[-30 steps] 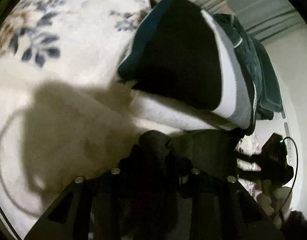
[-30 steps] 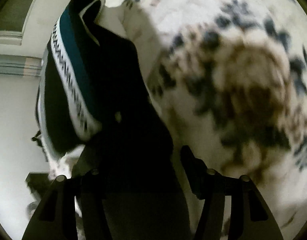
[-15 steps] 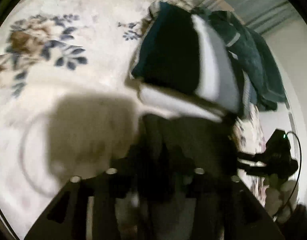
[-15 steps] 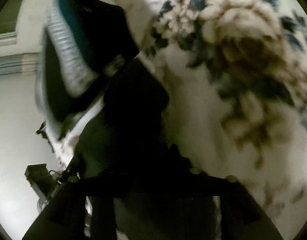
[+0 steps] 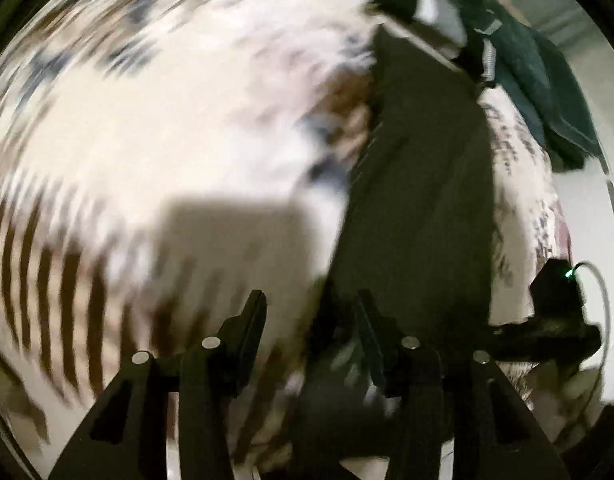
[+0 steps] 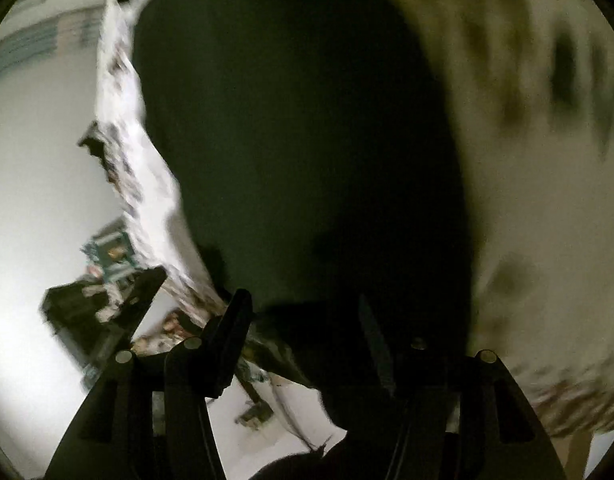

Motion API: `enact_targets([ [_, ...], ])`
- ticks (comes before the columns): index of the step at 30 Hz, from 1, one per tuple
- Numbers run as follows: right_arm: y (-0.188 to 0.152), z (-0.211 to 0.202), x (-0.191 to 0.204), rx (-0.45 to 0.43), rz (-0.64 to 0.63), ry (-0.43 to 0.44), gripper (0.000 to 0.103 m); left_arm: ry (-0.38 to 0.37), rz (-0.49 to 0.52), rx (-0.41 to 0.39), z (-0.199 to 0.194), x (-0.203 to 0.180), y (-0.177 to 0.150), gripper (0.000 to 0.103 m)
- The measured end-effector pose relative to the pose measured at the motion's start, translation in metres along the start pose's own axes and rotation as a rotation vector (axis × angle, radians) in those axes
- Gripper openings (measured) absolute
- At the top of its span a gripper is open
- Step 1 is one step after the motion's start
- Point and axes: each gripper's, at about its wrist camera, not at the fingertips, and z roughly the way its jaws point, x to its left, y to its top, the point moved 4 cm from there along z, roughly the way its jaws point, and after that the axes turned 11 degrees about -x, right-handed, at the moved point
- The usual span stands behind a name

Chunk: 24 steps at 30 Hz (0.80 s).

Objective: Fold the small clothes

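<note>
A dark, near-black garment (image 5: 419, 184) lies stretched out on the floral bedspread (image 5: 155, 120), running away from me toward a folded black, white and teal pile (image 5: 423, 4). My left gripper (image 5: 311, 316) is open, its jaws apart just left of the garment's near end. In the right wrist view the same dark garment (image 6: 307, 140) fills the middle. My right gripper (image 6: 303, 316) is open above its near edge, holding nothing. Both views are motion-blurred.
A dark green garment (image 5: 543, 92) lies heaped beyond the folded pile at the bed's far right. The right gripper's body (image 5: 555, 312) with a green light shows at the right of the left wrist view. The bed edge (image 6: 147, 184) and white floor are on the left.
Both grippers have opened and let go of the dark garment, which now lies stretched on the bed. Both have pulled back from the folded pile, which looks farther away.
</note>
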Motion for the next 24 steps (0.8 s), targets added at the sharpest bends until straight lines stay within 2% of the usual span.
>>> enact_targets([
  [4,-0.06,0.037,0.019,0.022,-0.027,0.064,0.058,0.036,-0.064,0.003,-0.021,0.026,-0.038,0.043],
  [6,-0.093,0.054,0.035,0.115,-0.074,0.105,0.058,0.041,-0.073,-0.005,-0.029,0.031,-0.048,0.043],
  [9,-0.133,0.072,0.046,0.206,-0.196,0.061,0.058,0.035,-0.084,-0.014,-0.033,0.031,-0.055,0.043],
  [11,-0.143,0.072,0.047,0.23,-0.204,0.071,0.058,0.012,-0.103,-0.017,-0.031,0.026,-0.06,0.043],
  [14,-0.139,0.051,0.041,0.179,-0.157,0.084,0.058,-0.022,-0.111,-0.012,-0.021,0.014,-0.067,0.052],
  [16,-0.126,0.029,0.032,0.097,-0.106,0.07,0.058,-0.055,-0.108,0.003,-0.01,0.003,-0.072,0.055],
  [19,-0.11,-0.014,-0.001,-0.054,-0.028,-0.008,0.058,-0.038,-0.051,0.039,0.012,-0.012,-0.084,0.056],
  [20,-0.105,-0.017,-0.01,-0.081,-0.016,-0.029,0.058,-0.028,-0.02,0.062,0.024,-0.017,-0.092,0.056],
  [22,-0.097,-0.025,-0.032,-0.112,0.02,-0.078,0.058,0.0,0.027,0.103,0.04,-0.02,-0.104,0.056],
  [23,-0.092,-0.027,-0.044,-0.114,0.037,-0.089,0.058,0.007,0.054,0.128,0.051,-0.021,-0.112,0.058],
  [24,-0.089,-0.025,-0.052,-0.111,0.051,-0.097,0.058,0.0,0.067,0.125,0.055,-0.021,-0.115,0.066],
])
